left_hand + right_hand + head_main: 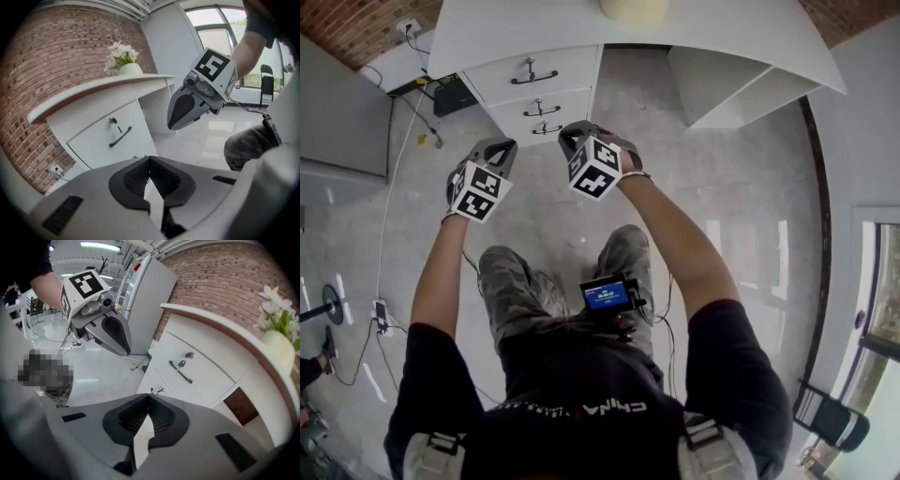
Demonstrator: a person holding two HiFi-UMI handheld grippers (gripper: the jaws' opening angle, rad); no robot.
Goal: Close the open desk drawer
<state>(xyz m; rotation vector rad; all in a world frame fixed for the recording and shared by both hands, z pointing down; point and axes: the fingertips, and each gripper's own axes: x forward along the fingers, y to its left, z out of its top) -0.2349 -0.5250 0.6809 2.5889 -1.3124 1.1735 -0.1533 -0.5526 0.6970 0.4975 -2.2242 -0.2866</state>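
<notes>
Left gripper (pixel 150 159): jaws fully together, ribbed pads meeting at the tips, nothing between them. Right gripper (pixel 149 397): same condition, closed tip to tip and empty. The person holds both units in the air side by side, near each other but apart. Each points forward and downward, and neither touches any furniture. In the head view the drawer stack (pixel 546 98) sits under the left end of the white worktop (pixel 534 28), at about 1 o'clock from the left gripper and 11 o'clock from the right gripper, near but clear of both. The top drawer (pixel 567 64) carries a dark bar handle (pixel 533 75) with a small knob above it. Two lower fronts with similar handles follow beneath. From both gripper views the top front lies level with the frame around it, with no gap or projecting box visible. The lower fronts are partly hidden behind the gripper bodies in those views, but in the head view none is seen standing out. An open shelf bay (pixel 712 84) at the desk's right end, at 1 o'clock from the right gripper, is a fixed compartment and not a drawer. A vase (pixel 130 69) of pale flowers stands on the worktop before the brick wall (pixel 56 61). Assessment: closing appears complete, with no drawer left open as far as can be seen. Nothing remains except perhaps a check of the lowest front.
</notes>
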